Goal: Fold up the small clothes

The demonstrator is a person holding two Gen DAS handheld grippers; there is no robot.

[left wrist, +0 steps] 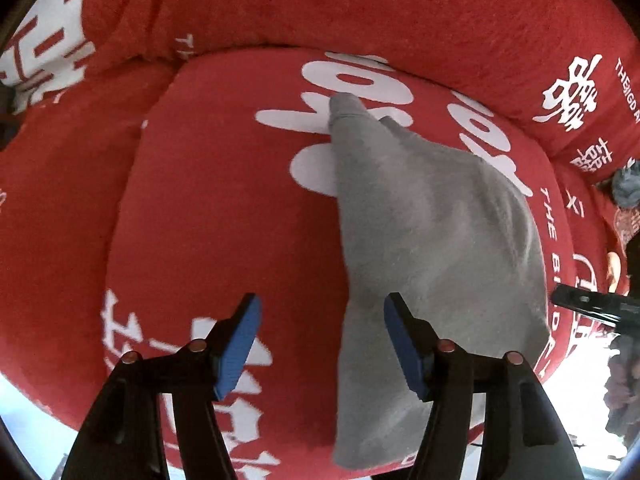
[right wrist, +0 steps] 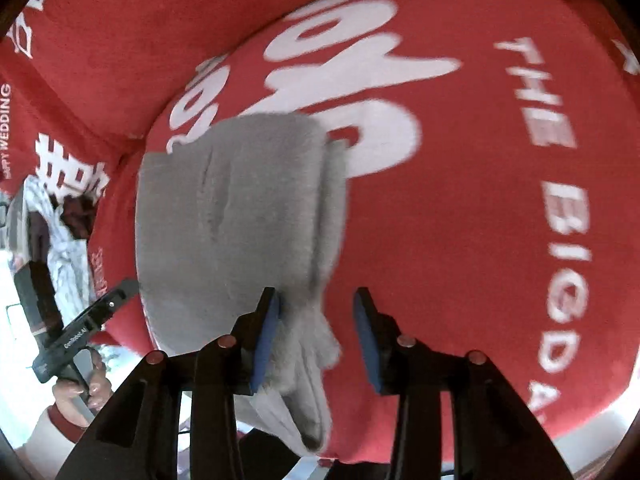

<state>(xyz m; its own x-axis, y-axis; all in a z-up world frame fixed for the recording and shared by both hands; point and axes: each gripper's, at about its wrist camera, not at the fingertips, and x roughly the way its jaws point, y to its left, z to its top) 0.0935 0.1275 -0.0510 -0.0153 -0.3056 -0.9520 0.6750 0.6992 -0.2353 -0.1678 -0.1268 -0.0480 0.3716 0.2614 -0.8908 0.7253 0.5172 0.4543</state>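
Red plush cushion (left wrist: 224, 200), printed with large white characters and the words "THE BIG DAY", serving as the folding surface; broad, soft and bare around the work, hence room to lay a piece flat. Behind it, a red backrest (left wrist: 400, 4) in the same print.

Grey garment (left wrist: 432, 240), small, fleecy, lying on the cushion toward its front edge, already doubled over with one narrow end tapering toward the backrest and the near end hanging over the cushion's front. In the right wrist view, same garment (right wrist: 236, 220) showing soft creases and a loose flap beneath the upper layer at its right side; fold judged part done, not yet squared.

Left gripper (left wrist: 322, 344), pointing steeply down, blue pads wide apart, nothing clamped; right pad over the garment's left border, left pad over bare cushion. Likely poised at that edge for a fresh pinch or just clear of one.

Right gripper (right wrist: 318, 338), also aimed down, pads apart; left pad beside the loose flap at the near right corner, contact uncertain, right pad over bare cushion, no squeeze visible.

At the right wrist view's left margin, hand (right wrist: 80, 392) with red-cuffed sleeve holding the left tool. Beyond the cushion on that side, pale patterned clothes (right wrist: 64, 240), probably waiting their turn.
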